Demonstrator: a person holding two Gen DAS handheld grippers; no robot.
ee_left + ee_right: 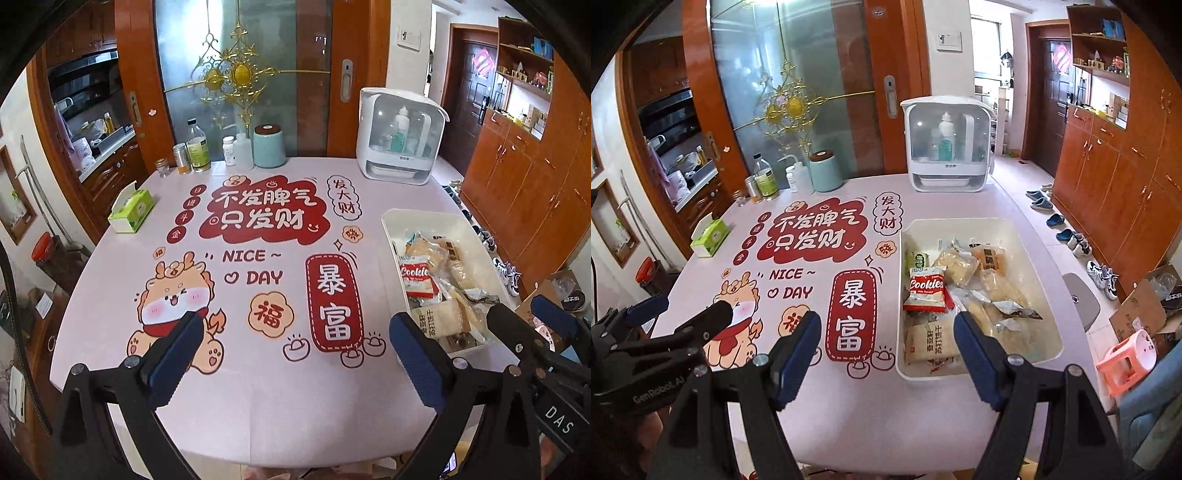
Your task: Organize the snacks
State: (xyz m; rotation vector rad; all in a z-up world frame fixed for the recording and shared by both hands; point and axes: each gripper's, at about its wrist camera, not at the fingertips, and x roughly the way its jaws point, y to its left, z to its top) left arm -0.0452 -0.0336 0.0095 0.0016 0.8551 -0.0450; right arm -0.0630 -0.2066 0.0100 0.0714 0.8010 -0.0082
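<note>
Above the near edge of the pink printed tablecloth, the left gripper and the right gripper both hang released, nothing between their blue-padded jaws. Just beyond the right gripper, a white rectangular plastic bin holds the packaged snacks, a red Cookies packet among them. At the far edge stands a white cabinet with a clear door.

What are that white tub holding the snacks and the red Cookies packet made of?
The white tub looks like smooth moulded plastic, going by its rounded corners and slightly glossy walls. The Cookies packet seems to be thin printed plastic film, shiny and crinkled at its sealed ends.
</note>
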